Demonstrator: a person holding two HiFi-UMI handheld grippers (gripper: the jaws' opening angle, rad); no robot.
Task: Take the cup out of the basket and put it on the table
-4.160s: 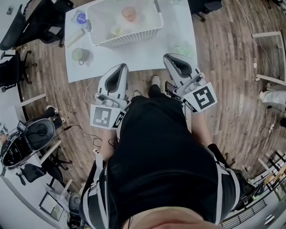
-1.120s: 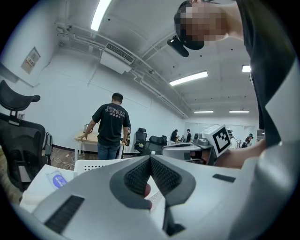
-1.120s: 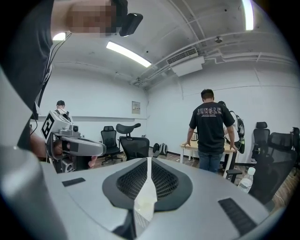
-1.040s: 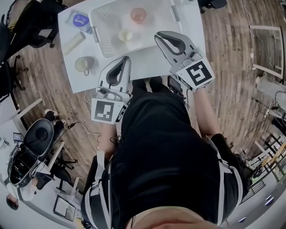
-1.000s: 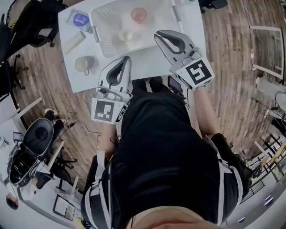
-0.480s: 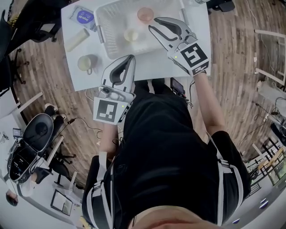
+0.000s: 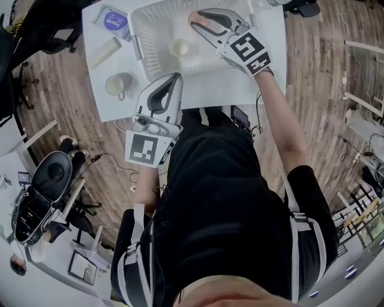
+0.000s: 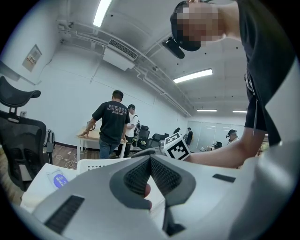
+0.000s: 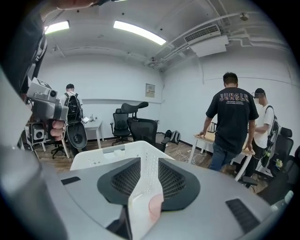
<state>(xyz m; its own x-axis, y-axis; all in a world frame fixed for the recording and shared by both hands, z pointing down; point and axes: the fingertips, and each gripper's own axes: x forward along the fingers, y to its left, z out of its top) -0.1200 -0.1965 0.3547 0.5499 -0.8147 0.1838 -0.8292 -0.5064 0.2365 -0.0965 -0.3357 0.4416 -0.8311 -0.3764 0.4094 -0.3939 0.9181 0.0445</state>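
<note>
Right gripper (image 7: 195,19) travelled from table (image 7: 264,72) edge into basket (image 7: 144,36) at top centre; jaws had just spread wide, pink cup (image 9: 155,205) between them, ungripped; grasp was due next. Left gripper (image 7: 174,78) jaws were together

**Two cups in the white basket**

The white mesh basket (image 7: 150,30) stands on the white table (image 7: 204,90), toward its far side. Inside, a pale yellow cup (image 7: 179,47) stands upright, mouth up, near the basket's middle. A pink cup (image 7: 197,18), also upright, sits just beyond it to the right, partly covered from above.
</note>
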